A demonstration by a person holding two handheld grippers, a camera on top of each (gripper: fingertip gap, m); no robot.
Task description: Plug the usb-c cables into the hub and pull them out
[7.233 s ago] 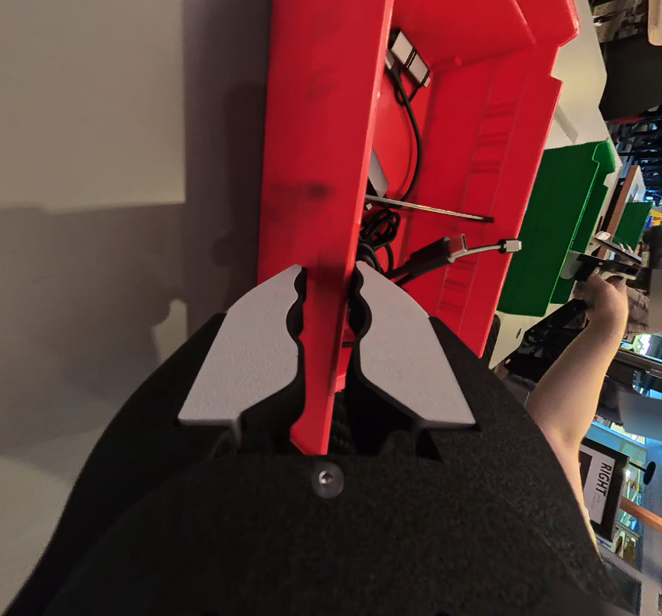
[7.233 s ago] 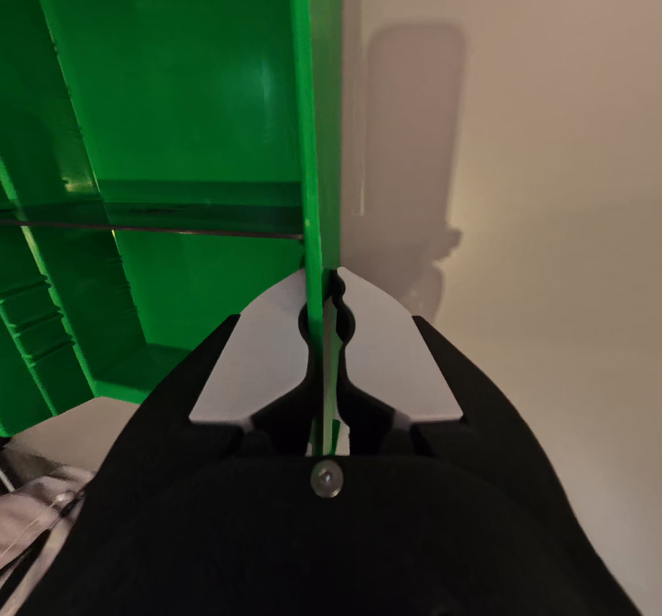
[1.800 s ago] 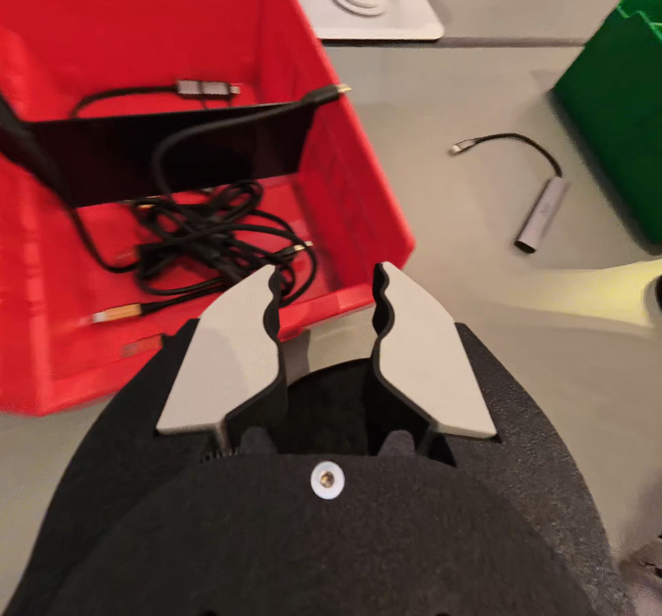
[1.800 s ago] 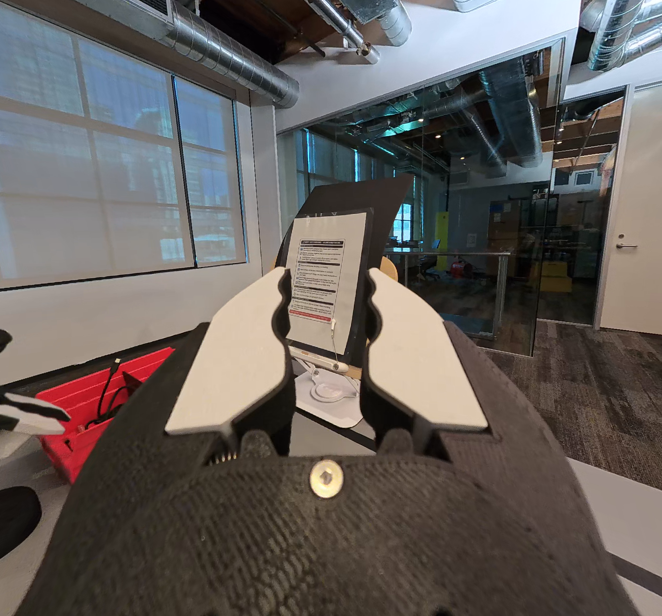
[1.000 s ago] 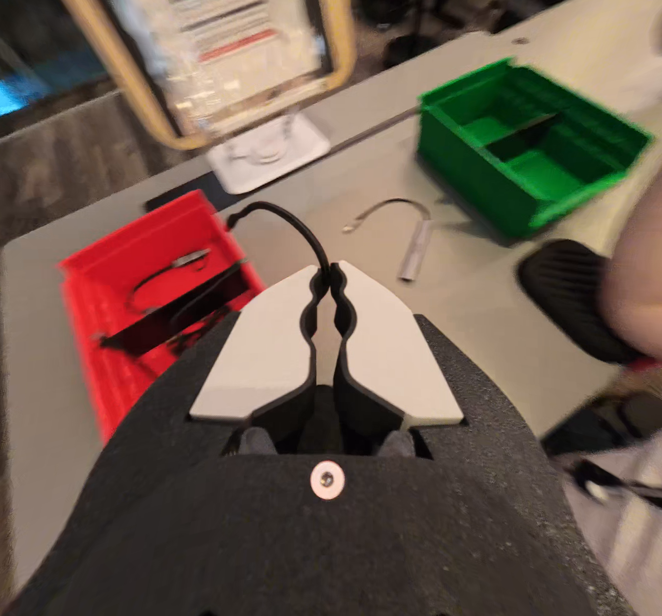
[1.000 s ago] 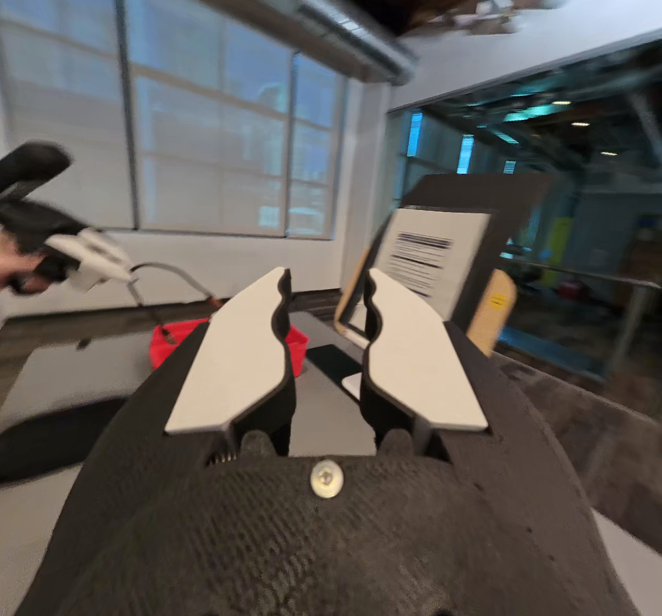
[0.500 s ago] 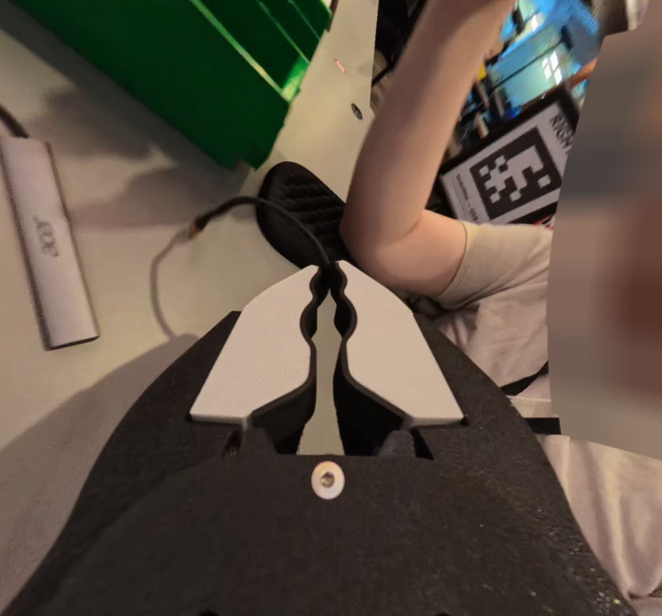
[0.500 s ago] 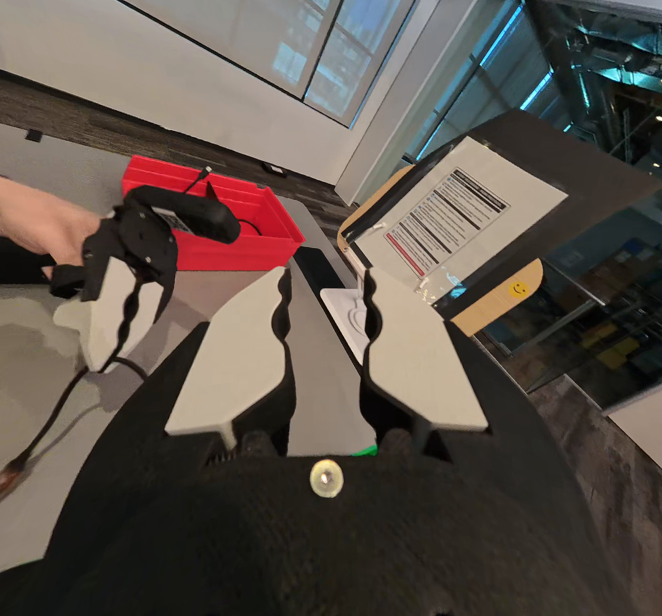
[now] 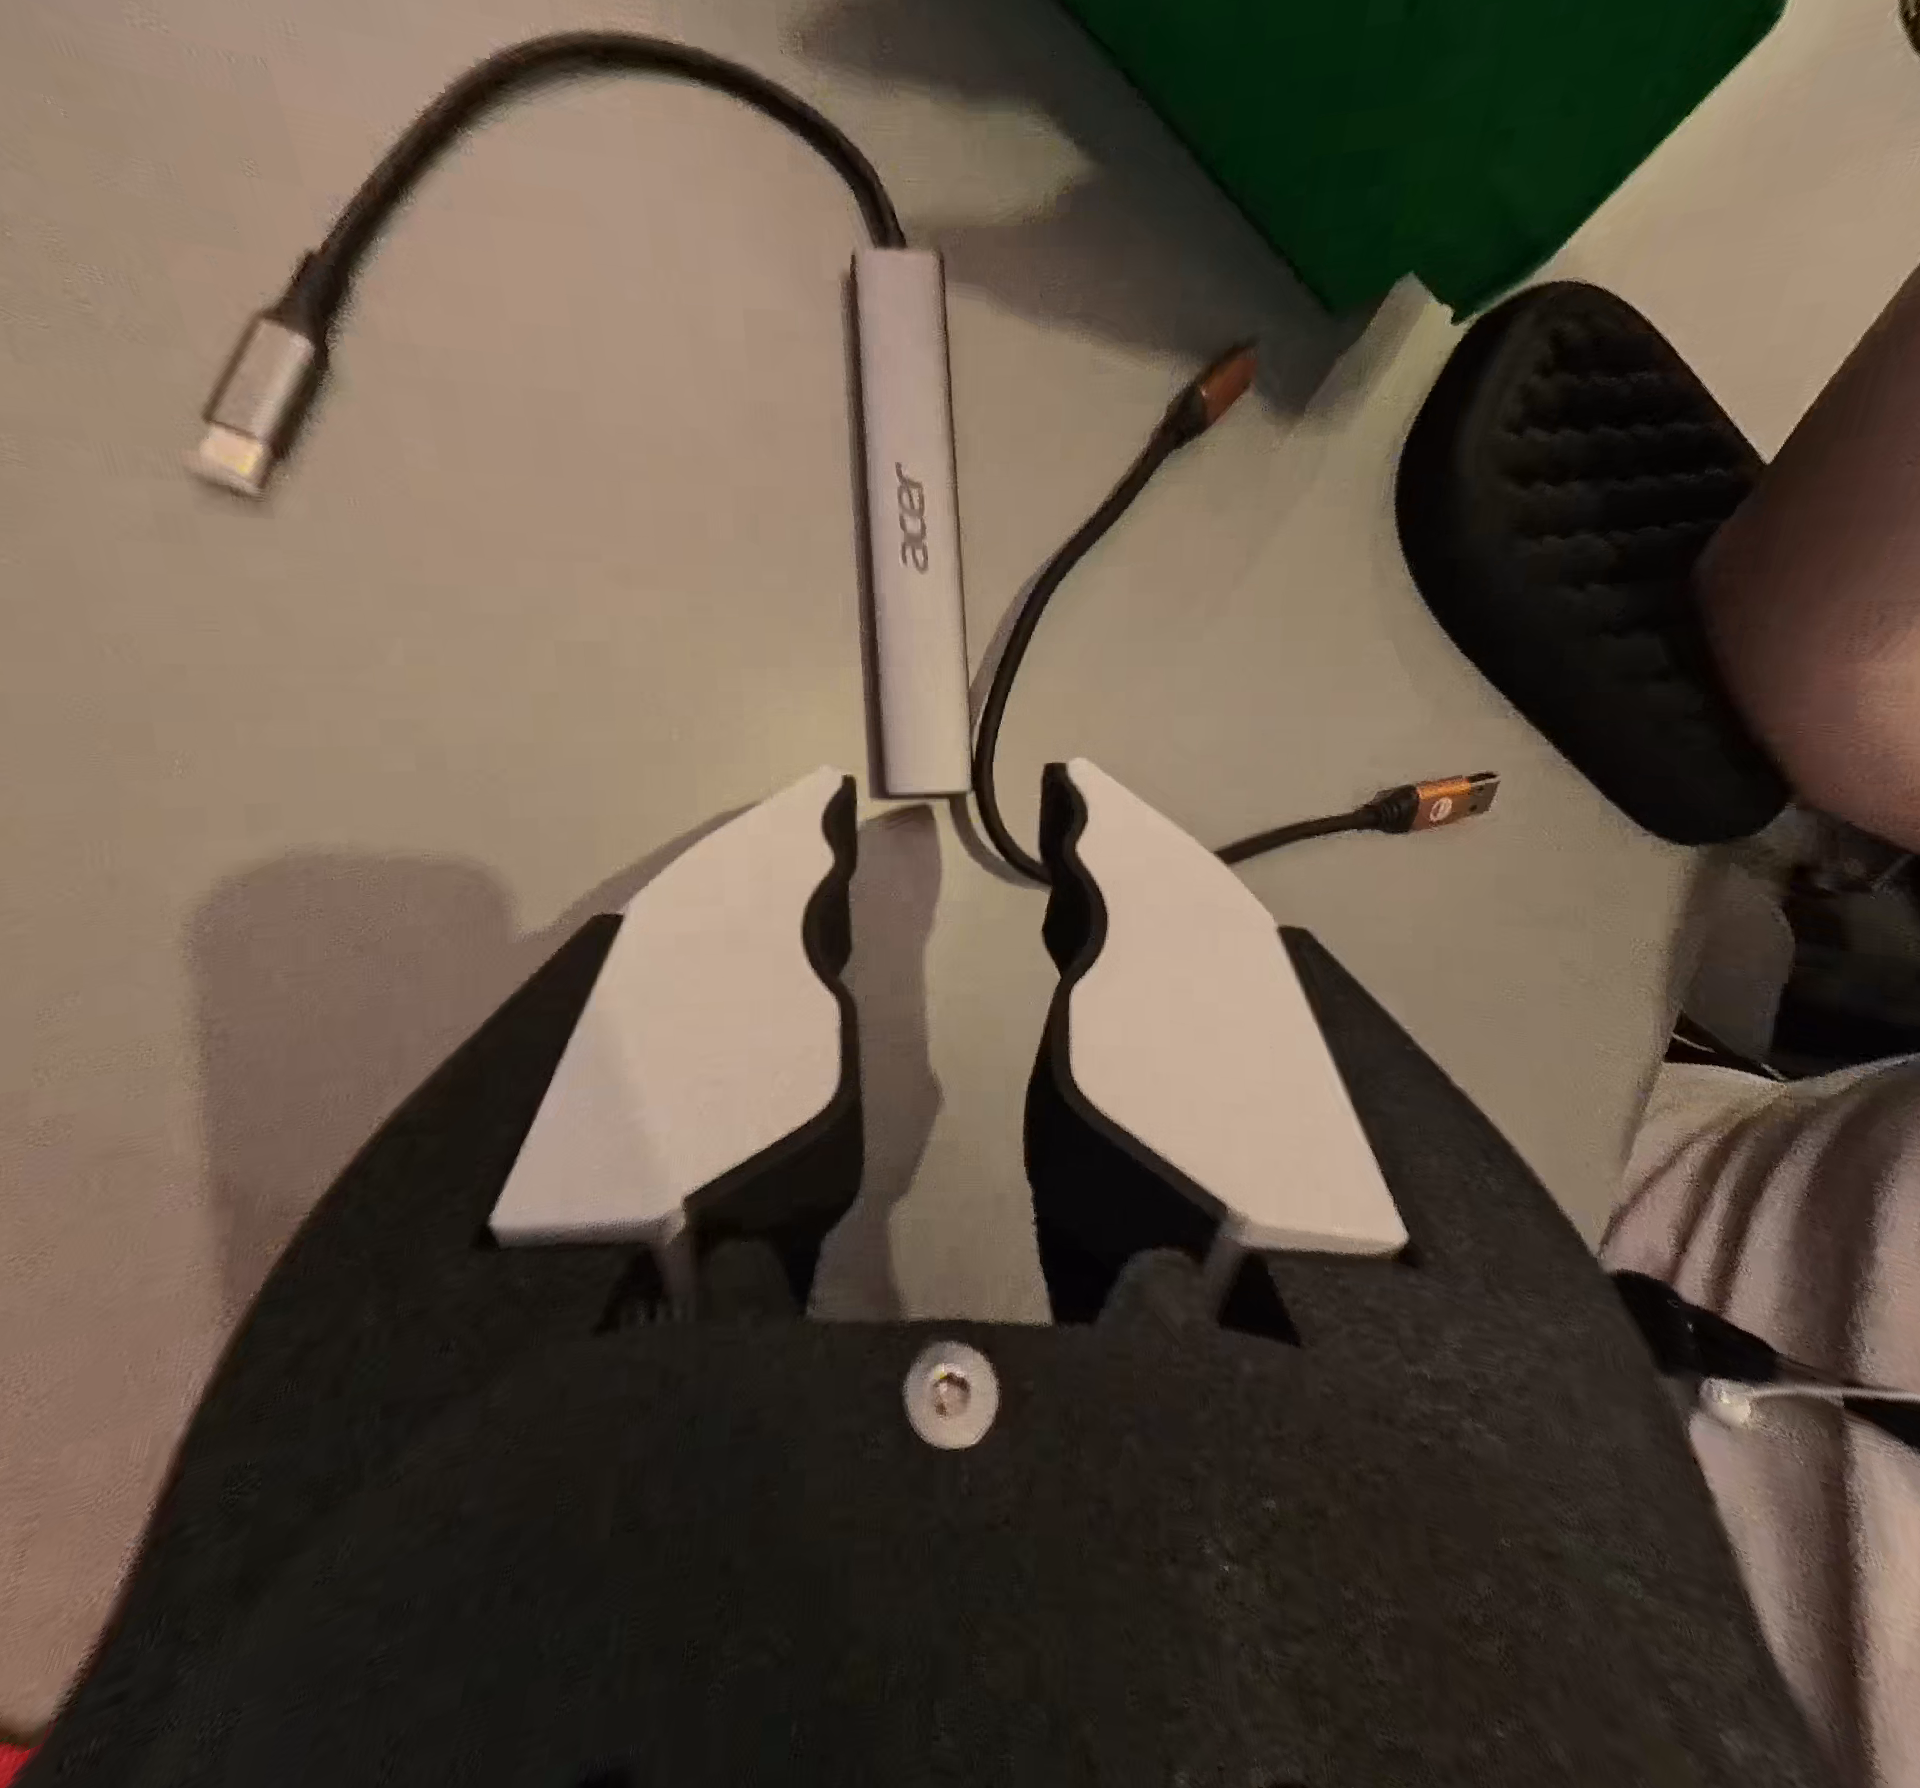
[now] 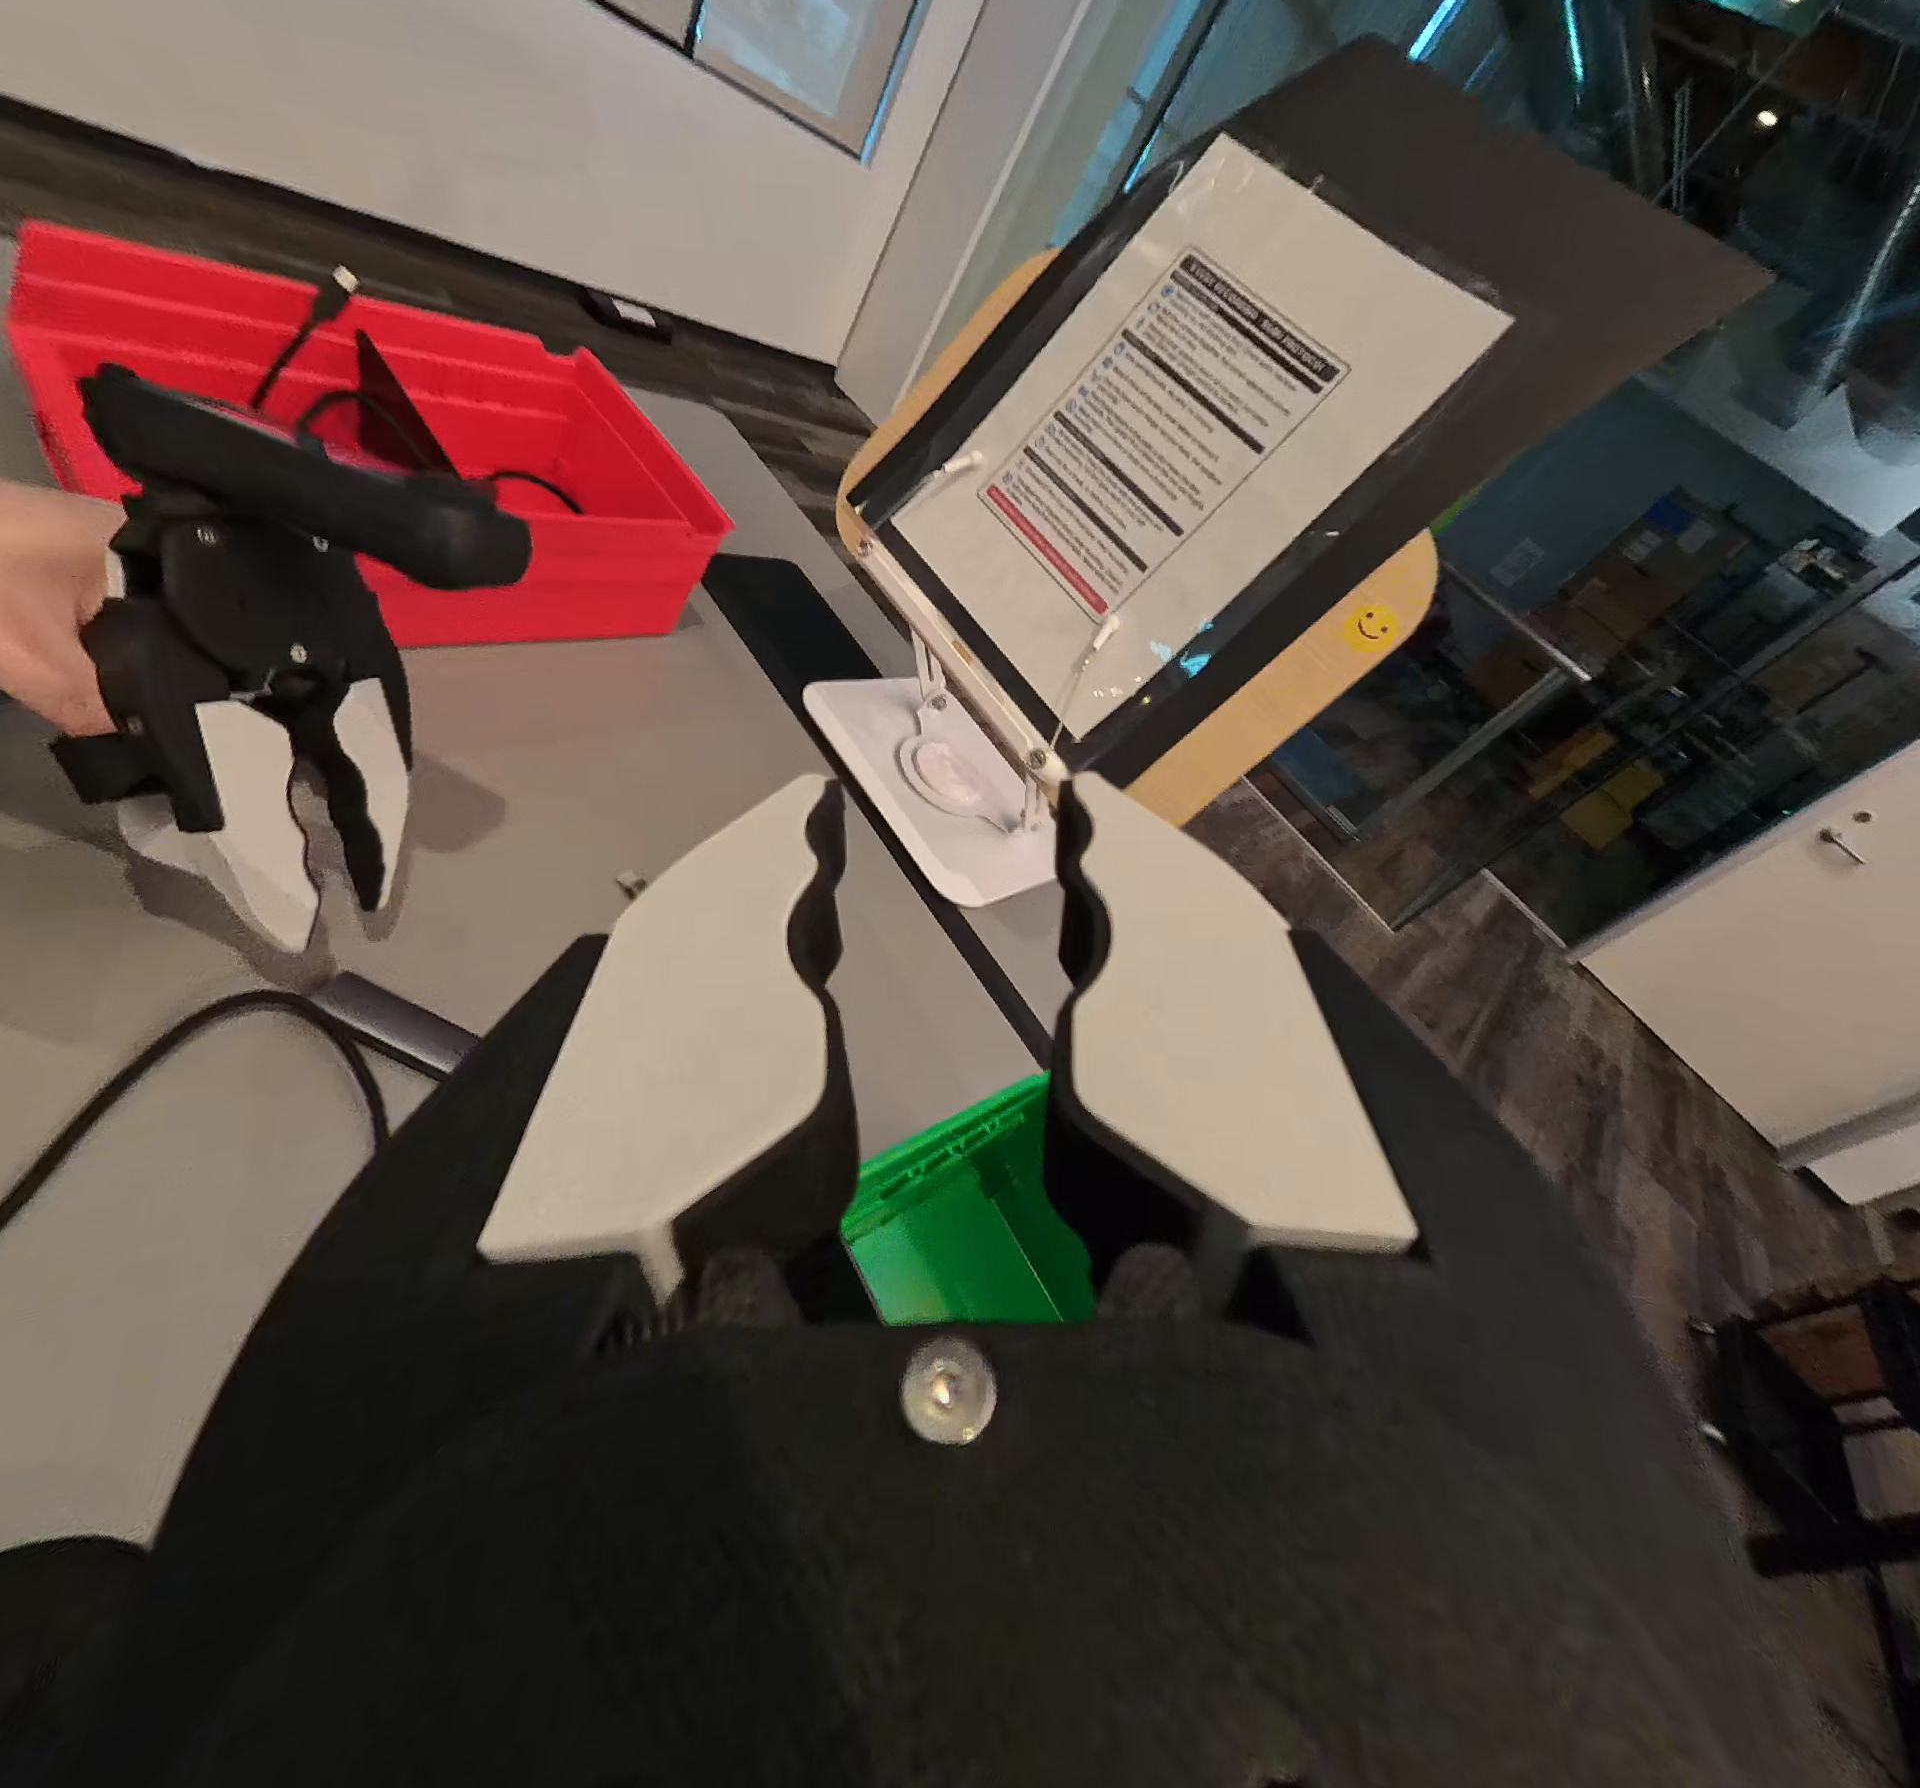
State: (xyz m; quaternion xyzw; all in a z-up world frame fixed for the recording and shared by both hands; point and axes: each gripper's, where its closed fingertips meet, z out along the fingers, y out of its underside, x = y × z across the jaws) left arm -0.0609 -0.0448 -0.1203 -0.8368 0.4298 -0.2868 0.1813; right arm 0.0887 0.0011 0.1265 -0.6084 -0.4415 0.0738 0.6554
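Note:
In the left wrist view, a silver hub lies on the grey table, its own black lead curving left to a silver plug. A black cable with orange plugs lies just right of the hub, one plug near the green bin and the other at the right. My left gripper is open and empty just above the hub's near end; the cable runs under its right finger. It also shows in the right wrist view. My right gripper is open and empty, off the table.
A green bin stands beyond the hub and also shows in the right wrist view. A red bin holding cables stands at the far left. A sign on a white stand is at the table's edge. A bare arm is at the right.
My left gripper swung down over the table, opened and let go of the black cable, which now lies beside the hub. My right gripper stayed open and tilted downward.

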